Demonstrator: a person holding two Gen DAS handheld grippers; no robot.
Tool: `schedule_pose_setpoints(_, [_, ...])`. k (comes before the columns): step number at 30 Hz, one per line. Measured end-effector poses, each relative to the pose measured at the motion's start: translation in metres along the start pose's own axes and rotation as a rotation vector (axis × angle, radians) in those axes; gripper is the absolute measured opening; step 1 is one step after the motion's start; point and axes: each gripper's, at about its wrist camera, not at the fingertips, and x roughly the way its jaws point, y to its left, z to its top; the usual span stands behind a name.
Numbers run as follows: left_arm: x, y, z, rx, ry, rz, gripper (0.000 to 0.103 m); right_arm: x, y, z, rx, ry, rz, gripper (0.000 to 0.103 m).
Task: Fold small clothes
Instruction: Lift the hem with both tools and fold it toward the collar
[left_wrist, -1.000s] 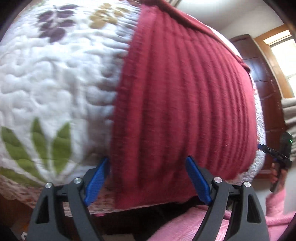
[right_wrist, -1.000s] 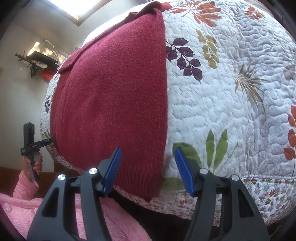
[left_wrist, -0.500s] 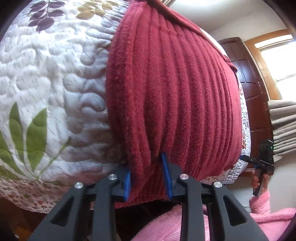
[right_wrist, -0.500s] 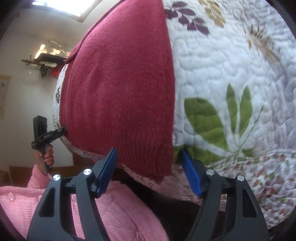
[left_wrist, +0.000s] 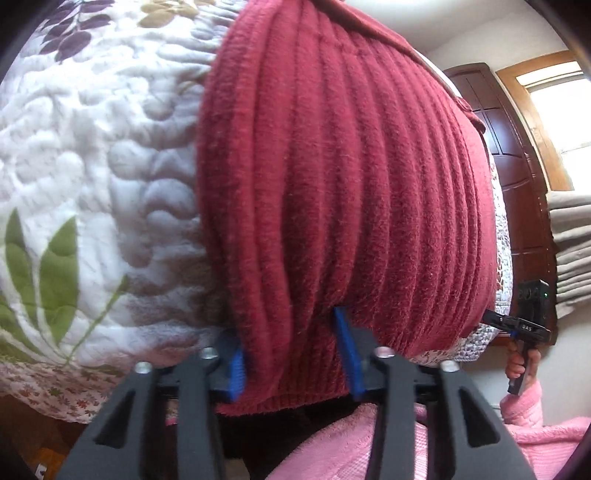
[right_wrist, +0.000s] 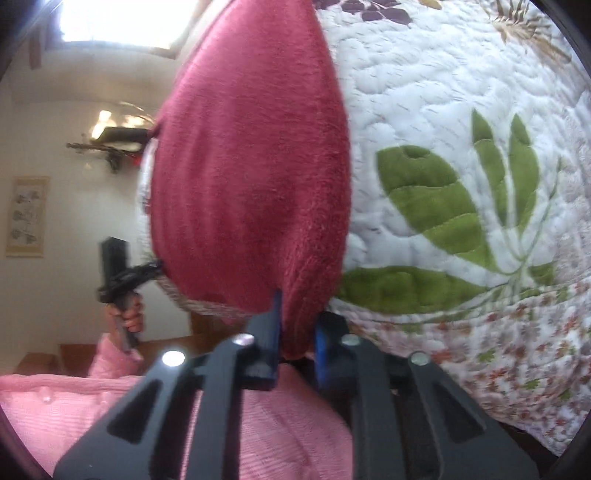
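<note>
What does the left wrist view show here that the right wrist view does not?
Only the left wrist view shows the dark wooden door, the stacked grey fabric and the right gripper from outside. Only the right wrist view shows the wall shelf, the framed picture and the left gripper from outside. Both show the red garment on the floral quilt, its near hem pinched in that view's own jaws, and the pink sleeve.
</note>
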Motion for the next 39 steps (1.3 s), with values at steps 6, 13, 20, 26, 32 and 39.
schedule_pose_setpoints(6, [-0.022, -0.007, 0.001, -0.009, -0.056, -0.002, 0.014, -0.020, 0.019, 0.003, -0.085, -0.037, 0.082, 0.011])
schedule_pose_setpoints(13, [-0.070, -0.020, 0.015, -0.033, -0.180, -0.184, 0.013, -0.066, 0.058, 0.022, -0.206, -0.155, 0.191, 0.010])
schedule_pose_setpoints(20, [-0.092, -0.031, 0.058, -0.064, -0.247, -0.313, 0.013, -0.091, 0.068, 0.062, -0.207, -0.247, 0.238, 0.006])
schedule_pose_setpoints(26, [-0.084, -0.028, 0.106, -0.127, -0.277, -0.350, 0.013, -0.090, 0.084, 0.114, -0.232, -0.274, 0.215, 0.006])
schedule_pose_setpoints(32, [-0.070, -0.005, 0.144, -0.236, -0.290, -0.361, 0.013, -0.087, 0.077, 0.180, -0.179, -0.288, 0.162, 0.006])
schedule_pose_setpoints(39, [-0.032, 0.022, 0.187, -0.374, -0.255, -0.338, 0.014, -0.062, 0.060, 0.253, -0.098, -0.265, 0.024, 0.006])
